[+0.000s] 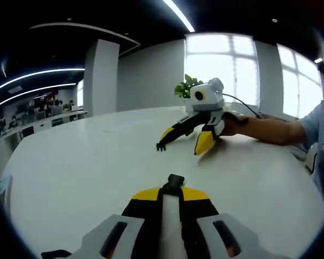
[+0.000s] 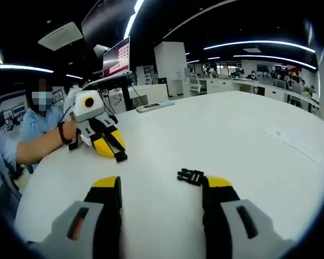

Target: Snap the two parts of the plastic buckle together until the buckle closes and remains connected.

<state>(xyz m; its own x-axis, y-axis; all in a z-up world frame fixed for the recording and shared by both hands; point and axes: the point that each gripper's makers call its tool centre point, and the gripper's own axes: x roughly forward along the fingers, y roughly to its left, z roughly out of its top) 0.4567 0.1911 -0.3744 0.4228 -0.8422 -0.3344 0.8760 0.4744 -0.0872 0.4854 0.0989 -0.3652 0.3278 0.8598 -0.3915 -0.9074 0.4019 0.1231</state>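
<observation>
While the two buckle halves are well apart on the white table (image 1: 70,178), the closing snap has not yet begun. In the left gripper view, the left gripper (image 1: 173,189) has its jaws shut on one buckle part (image 1: 175,181), a small black piece standing out from between the yellow tips. In the right gripper view that gripper shows across the table with the black piece at its tips. The right gripper (image 2: 162,186) has its jaws spread wide and holds nothing; the other buckle part (image 2: 190,176) lies flat on the table, just beside the inner edge of its right-hand jaw tip. In the left gripper view this gripper is seen from afar, jaws parted, its tips at the loose black piece. The main risk, as I judge it, lies in picking up that loose half: it sits off-centre near one jaw, so closing now could nudge it sideways or pinch it by a corner and flip it. A crooked hold would leave the two halves misaligned, and pressing them together might jam the prongs or push the held half out of the left jaws.
</observation>
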